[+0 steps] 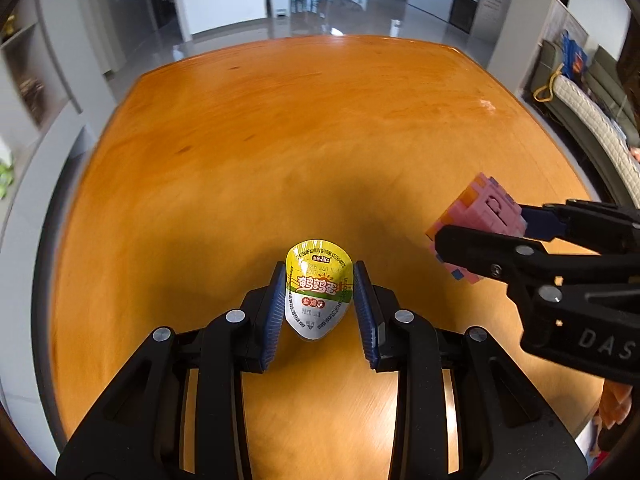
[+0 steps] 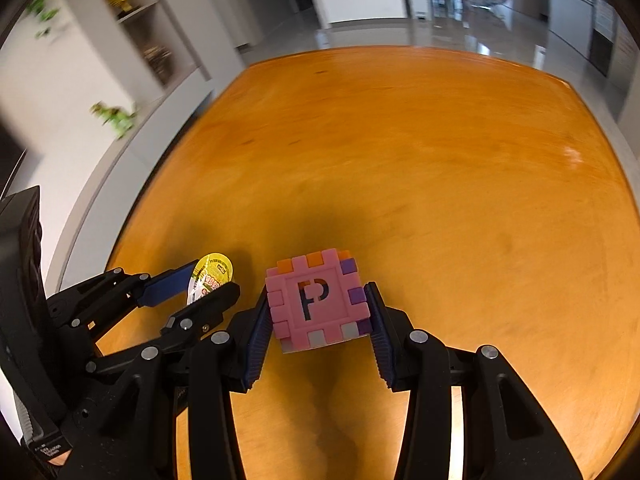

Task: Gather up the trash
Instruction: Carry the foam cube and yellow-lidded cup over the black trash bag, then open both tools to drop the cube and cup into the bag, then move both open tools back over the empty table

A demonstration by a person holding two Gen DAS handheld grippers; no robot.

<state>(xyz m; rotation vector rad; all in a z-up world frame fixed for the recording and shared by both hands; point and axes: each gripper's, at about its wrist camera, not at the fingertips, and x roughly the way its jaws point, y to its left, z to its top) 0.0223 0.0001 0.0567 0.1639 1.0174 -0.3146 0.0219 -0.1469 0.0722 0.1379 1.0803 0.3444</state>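
Observation:
My left gripper (image 1: 319, 280) is shut on a small yellow and white snack cup (image 1: 318, 292) with printed foil lid, held above the orange wooden table (image 1: 304, 128). My right gripper (image 2: 316, 302) is shut on a pink foam puzzle cube (image 2: 318, 300) that has a letter P cut into its face and orange, purple and grey tabs. In the left wrist view the foam cube (image 1: 478, 216) and right gripper (image 1: 480, 232) come in from the right. The right wrist view shows the snack cup (image 2: 210, 278) in the left gripper (image 2: 208, 282) at the lower left.
The table's bare top spreads ahead of both grippers, its far edge (image 1: 320, 40) meeting a glossy grey floor. White shelving (image 2: 136, 40) stands off the table's left side. A quilted sofa (image 1: 592, 120) sits at the right.

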